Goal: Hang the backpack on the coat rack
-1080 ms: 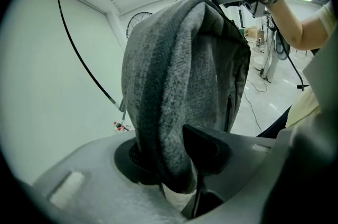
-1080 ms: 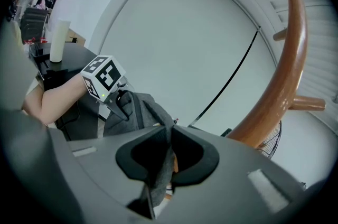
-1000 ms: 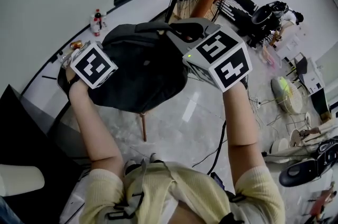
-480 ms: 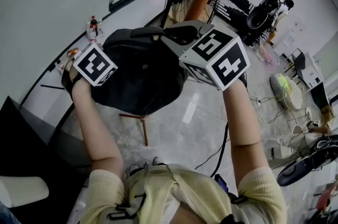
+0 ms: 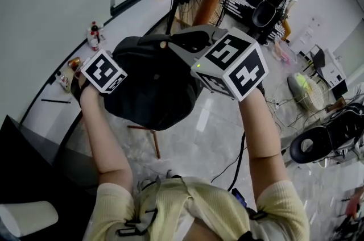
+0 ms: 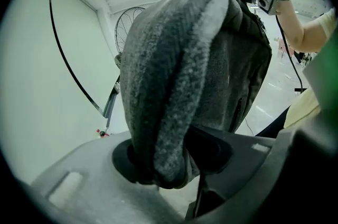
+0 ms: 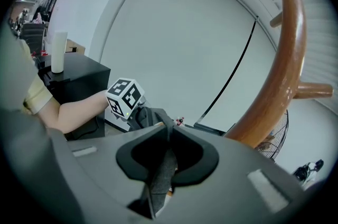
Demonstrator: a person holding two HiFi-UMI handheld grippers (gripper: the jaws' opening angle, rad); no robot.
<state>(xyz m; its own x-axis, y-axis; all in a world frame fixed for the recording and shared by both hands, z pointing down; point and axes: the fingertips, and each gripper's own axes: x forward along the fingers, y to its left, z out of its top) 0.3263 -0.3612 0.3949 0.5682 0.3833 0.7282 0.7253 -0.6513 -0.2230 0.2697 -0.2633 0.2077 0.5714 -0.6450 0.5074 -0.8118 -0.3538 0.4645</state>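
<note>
Clamps thin flat strap [image 7: 162, 178] in right gripper [image 7: 169, 133], just loosening left gripper [image 6: 168, 151] on rounded fuzzy grey backpack [image 6: 200, 59] fold, lower than before.

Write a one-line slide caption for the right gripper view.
Right gripper shut on the backpack strap, wooden coat rack rising at right.

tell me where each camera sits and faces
Left gripper view: on left gripper, facing the backpack between jaws that have just been opening; right forearm shows.
Right gripper view: on right gripper, shut on the backpack strap, facing coat rack; left forearm shows.
Head view: on the head, looking down at both grippers and forearms.
All share the backpack.
</note>
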